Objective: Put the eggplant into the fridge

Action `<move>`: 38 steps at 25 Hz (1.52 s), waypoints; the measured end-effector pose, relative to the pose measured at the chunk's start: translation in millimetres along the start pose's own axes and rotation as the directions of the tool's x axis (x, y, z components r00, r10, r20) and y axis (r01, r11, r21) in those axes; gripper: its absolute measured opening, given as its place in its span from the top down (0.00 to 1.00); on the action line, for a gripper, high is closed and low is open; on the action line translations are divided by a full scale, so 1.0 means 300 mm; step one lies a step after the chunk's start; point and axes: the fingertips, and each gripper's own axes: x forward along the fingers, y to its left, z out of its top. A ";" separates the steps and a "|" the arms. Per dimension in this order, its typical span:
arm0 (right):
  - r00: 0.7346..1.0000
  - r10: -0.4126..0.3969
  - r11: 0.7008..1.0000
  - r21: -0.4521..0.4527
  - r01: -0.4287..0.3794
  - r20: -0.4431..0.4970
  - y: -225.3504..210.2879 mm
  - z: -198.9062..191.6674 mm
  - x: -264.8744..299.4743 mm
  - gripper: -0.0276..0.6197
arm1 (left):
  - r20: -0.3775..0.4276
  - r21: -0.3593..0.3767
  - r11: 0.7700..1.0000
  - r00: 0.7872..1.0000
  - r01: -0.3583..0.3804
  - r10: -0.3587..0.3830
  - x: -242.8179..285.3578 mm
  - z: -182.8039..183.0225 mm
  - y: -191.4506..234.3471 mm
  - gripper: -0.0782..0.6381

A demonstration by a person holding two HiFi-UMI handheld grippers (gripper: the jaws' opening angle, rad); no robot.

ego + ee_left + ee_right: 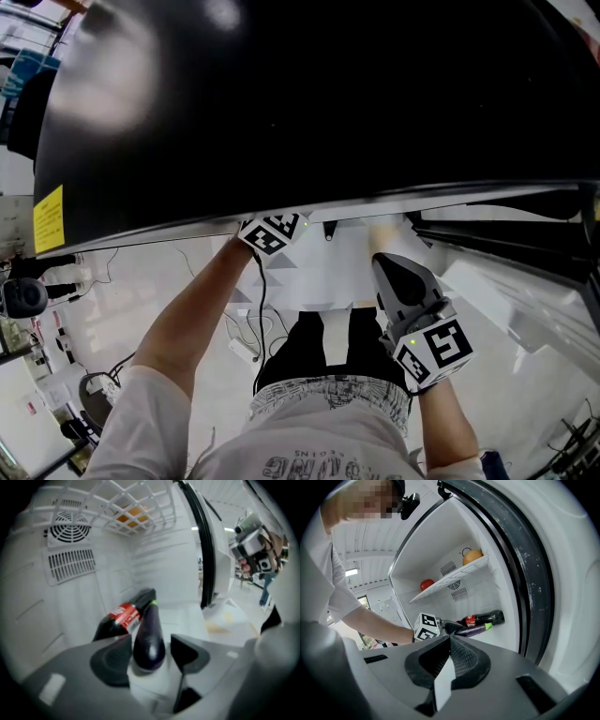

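**Eggplant's down by the bottle: backing out is the risky bit**

Biggest first: the fridge (506, 592) stands open w/ our left arm reaching in toward the cola bottle (119, 620). If the door swings in before we're clear, it catches the arm and jolts everything round the bottle. The wire shelf (131, 508) sits above the bottle. Lifting the wrist too high on the way out could knock it, and there's an orange item (472, 556) up there.

Next, the bottle itself. It lies on its side, so we judge a nudge rolls it.

The eggplant (149, 639) lies on the fridge floor right along the bottle's side, touching it, green stem by the bottle's far end. If the bottle rolls, the eggplant prob. shifts too.

The left gripper (151, 641) has its jaws apart, one each side of the eggplant's blunt end, near the bottle's label. One pad looks v. close to the skin, so a slanted pull-back could drag the glossy thing away from the bottle toward the opening. Straight back is the safer line, we reckon.

The right gripper (449, 641) is well away from the bottle, outside the fridge, jaws together w/ nothing btwn them.
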 end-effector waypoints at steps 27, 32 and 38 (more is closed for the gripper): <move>0.999 0.029 0.999 -0.044 -0.028 0.017 0.029 0.087 0.002 0.95 | 0.038 -0.074 0.997 0.999 0.022 -0.019 -0.086 0.050 -0.077 0.50; 0.999 0.036 0.998 -0.060 -0.034 0.019 0.032 0.115 0.003 0.95 | 0.055 -0.103 0.995 0.998 0.014 -0.009 -0.117 0.059 -0.085 0.50; 0.999 0.040 0.997 -0.074 -0.039 0.018 0.035 0.134 0.002 0.95 | 0.102 -0.143 0.990 0.994 -0.011 0.026 -0.167 0.101 -0.079 0.51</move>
